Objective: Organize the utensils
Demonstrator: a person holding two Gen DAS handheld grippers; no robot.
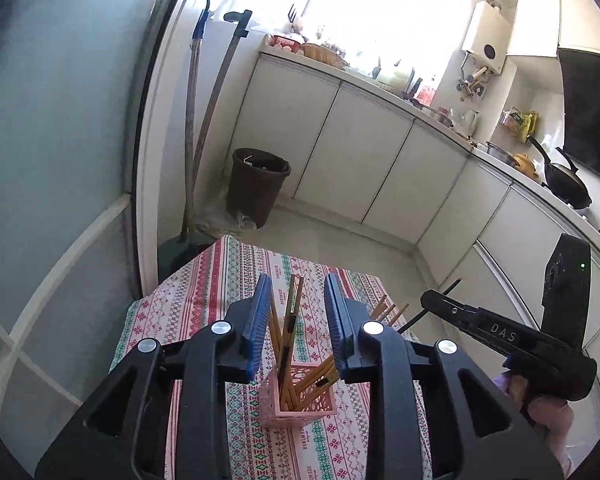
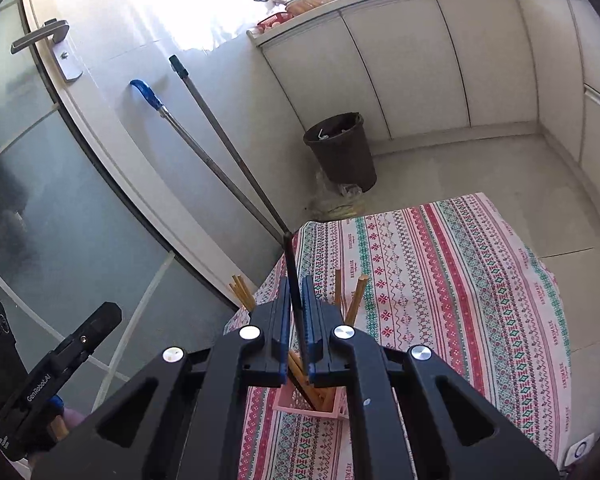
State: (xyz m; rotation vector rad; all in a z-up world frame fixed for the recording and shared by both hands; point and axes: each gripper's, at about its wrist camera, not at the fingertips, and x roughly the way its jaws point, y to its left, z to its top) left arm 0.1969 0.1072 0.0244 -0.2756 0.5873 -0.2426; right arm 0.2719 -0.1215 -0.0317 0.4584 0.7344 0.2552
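Right wrist view has the right hand-held gripper (image 2: 297, 320) pinching a black chopstick (image 2: 294, 280) above the pink basket (image 2: 312, 406), while the left hand-held gripper (image 1: 298, 312) sits spread at 12 o'clock over it.

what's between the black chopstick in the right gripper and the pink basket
Nothing separate blocks it. The right gripper holds the black chopstick directly above the pink basket; only the wooden chopsticks already in it crowd the opening.

The lower end of the black chopstick (image 2: 296, 304) is lost among the wooden chopsticks (image 2: 312, 388), so whether it's inside the pink basket (image 2: 300, 410) can't be told. Most of that basket is covered by the right gripper (image 2: 296, 316). The tablecloth (image 1: 204, 292) is cut off at the bottom edge.
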